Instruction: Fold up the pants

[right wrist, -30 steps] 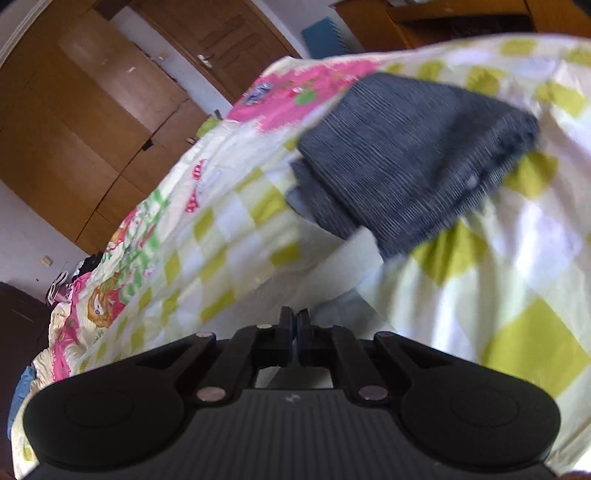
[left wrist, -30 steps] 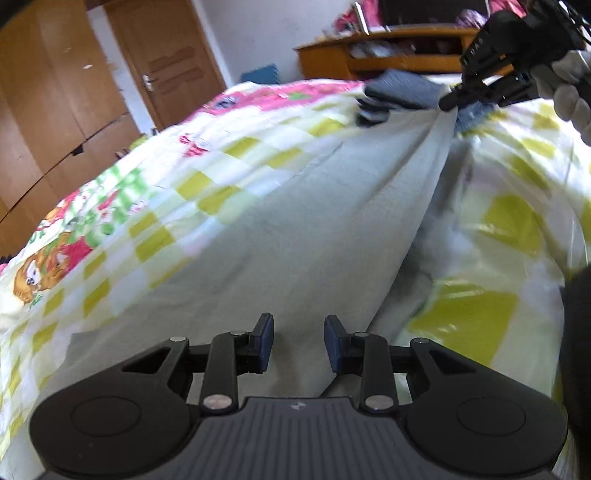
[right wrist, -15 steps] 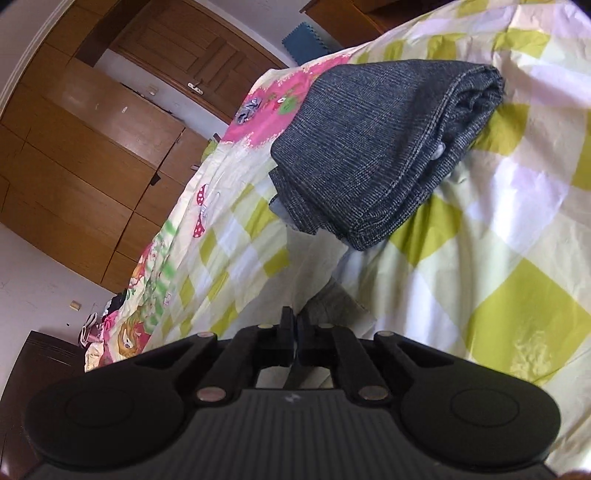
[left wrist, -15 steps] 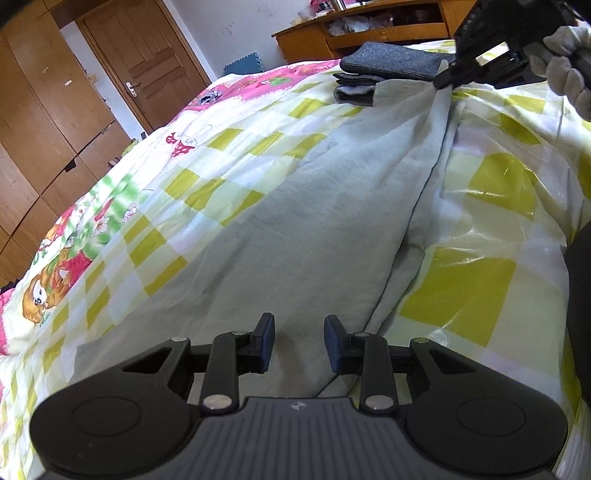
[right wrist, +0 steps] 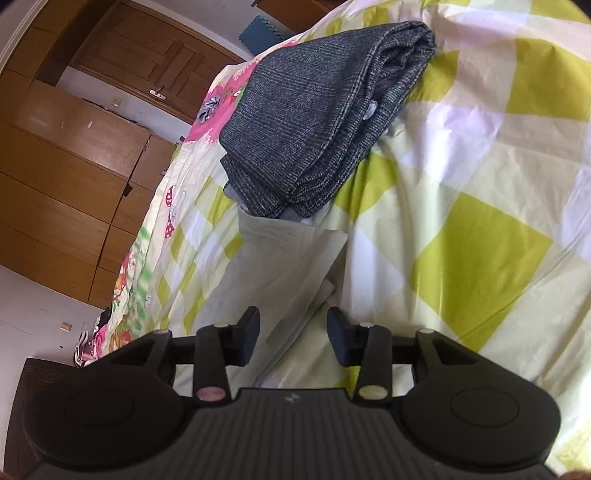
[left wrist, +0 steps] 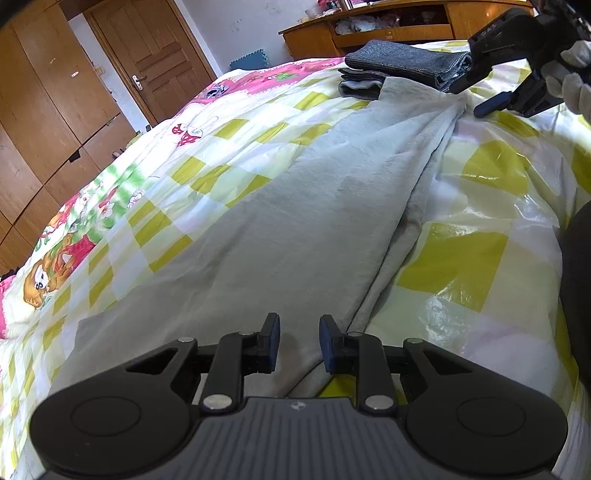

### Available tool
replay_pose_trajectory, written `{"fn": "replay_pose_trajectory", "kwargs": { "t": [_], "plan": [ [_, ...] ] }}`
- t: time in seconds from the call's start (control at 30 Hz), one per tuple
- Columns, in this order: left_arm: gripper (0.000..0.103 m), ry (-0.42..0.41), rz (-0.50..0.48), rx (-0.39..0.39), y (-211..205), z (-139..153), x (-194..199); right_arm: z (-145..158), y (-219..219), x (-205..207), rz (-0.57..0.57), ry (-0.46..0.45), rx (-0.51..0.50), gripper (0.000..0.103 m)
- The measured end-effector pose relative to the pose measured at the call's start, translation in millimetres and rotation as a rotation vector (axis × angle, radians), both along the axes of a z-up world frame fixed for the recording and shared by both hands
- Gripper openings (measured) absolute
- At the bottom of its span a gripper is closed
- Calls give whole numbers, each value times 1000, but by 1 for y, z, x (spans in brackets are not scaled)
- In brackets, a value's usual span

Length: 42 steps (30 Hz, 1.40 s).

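A bedroom, with wooden wardrobes (left wrist: 44, 122) along one wall, a panelled wooden door (left wrist: 147, 55) beside them, and a low wooden shelf unit (left wrist: 388, 29) past the far end of the bed. A blue foam mat (left wrist: 248, 62) leans at the foot of the white wall by the door. The bed is covered by a bedspread (left wrist: 480, 258) of yellow-green and white checks with pink cartoon prints along its edge; the cloth looks glossy where light strikes it.

The pale grey pants (left wrist: 295, 221) lie stretched lengthwise down the bed, fairly flat, with a long ridge of folds along one side. Their far end reaches a folded dark grey garment (left wrist: 402, 64), which sits on the bedspread and overlaps that end.

The left gripper (left wrist: 297, 341) sits low over the near end of the pants, its jaws partly apart and closing, grey fabric lying between them but not pressed by the pads. The right gripper (right wrist: 293, 332), held in a white-gloved hand (left wrist: 574, 88), is at the far end; its jaws are opening, with the pants' edge below the gap and nothing gripped.
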<state>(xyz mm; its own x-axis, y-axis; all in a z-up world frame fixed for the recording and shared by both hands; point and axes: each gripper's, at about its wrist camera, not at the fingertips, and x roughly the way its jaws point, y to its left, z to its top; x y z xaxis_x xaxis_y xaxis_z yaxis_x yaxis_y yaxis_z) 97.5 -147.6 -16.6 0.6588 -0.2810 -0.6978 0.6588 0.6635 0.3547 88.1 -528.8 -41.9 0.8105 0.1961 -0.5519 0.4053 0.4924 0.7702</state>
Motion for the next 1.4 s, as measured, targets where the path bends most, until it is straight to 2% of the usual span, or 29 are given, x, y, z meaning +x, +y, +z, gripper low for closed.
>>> {"fn": "replay_pose_trajectory", "kwargs": {
  "t": [0.07, 0.13, 0.17, 0.2, 0.23, 0.27, 0.37, 0.4, 0.43, 0.5, 0.53, 0.63, 0.7, 0.73, 0.9, 0.93, 1.0, 1.07, 1.1, 1.2, 1.27, 1.3, 1.4],
  "plan": [
    [39, -1, 5, 0, 0, 0, 0, -4, 2, 16, 14, -26, 41, 43],
    [39, 0, 13, -6, 0, 0, 0, -10, 5, 33, 21, -32, 35, 45],
    [39, 4, 16, -9, 0, 0, 1, -12, 7, 39, 18, -29, 24, 37],
    [39, 8, 20, -13, 0, 0, 2, -13, 7, 43, 13, -22, 31, 23],
    [39, 13, 25, -17, 0, -1, 3, -14, 5, 44, 17, -22, 80, 6],
    [39, 18, 28, -20, -1, 0, 4, -10, 2, 39, 12, -60, 123, 5],
    [39, 23, 28, -57, 0, 7, 3, 22, -7, 13, -27, -160, 53, 5],
    [39, 17, 28, -71, 1, 10, 2, 26, -10, 7, -52, -168, 29, 5],
    [40, 17, 30, -74, 1, 10, 2, 26, -12, 7, -59, -140, -8, 5],
    [40, 54, 38, -61, 2, -1, 3, 14, -13, 21, -18, 7, -75, 5],
    [40, 57, 41, -64, 3, -6, 2, 7, -11, 25, 0, 58, -84, 10],
    [41, 55, 54, -79, 10, -2, -2, 4, -3, 23, 45, 55, -81, 11],
    [41, 55, 79, -104, 20, 3, -6, 1, 0, 20, 50, 18, -25, 25],
    [41, 55, 93, -106, 26, 5, -7, -2, 2, 19, 51, -3, 0, 40],
    [42, 54, 126, -102, 44, 2, -15, -2, 6, 18, 31, -34, 37, 51],
    [42, 48, 126, -103, 44, 2, -17, -3, 5, 19, 26, -34, 40, 51],
    [42, 39, 129, -111, 43, 2, -19, -4, 5, 20, 12, -33, 29, 43],
    [42, 36, 123, -137, 40, 5, -18, -7, 3, 20, 0, -19, 37, 11],
    [42, 32, 118, -154, 37, 7, -18, -9, 1, 19, -10, -15, 51, 7],
    [42, 56, 80, -174, 23, 9, -15, -10, -5, 11, -32, -24, 52, 6],
    [42, 71, 45, -115, 11, 0, -16, -8, -10, 6, -42, -33, 42, 6],
    [42, 53, 28, -78, 7, -4, -19, -6, -13, 5, -48, -29, 30, 6],
    [40, 62, 20, -65, 6, -1, -19, -1, -18, 1, -43, 19, -7, 11]
  ]
}}
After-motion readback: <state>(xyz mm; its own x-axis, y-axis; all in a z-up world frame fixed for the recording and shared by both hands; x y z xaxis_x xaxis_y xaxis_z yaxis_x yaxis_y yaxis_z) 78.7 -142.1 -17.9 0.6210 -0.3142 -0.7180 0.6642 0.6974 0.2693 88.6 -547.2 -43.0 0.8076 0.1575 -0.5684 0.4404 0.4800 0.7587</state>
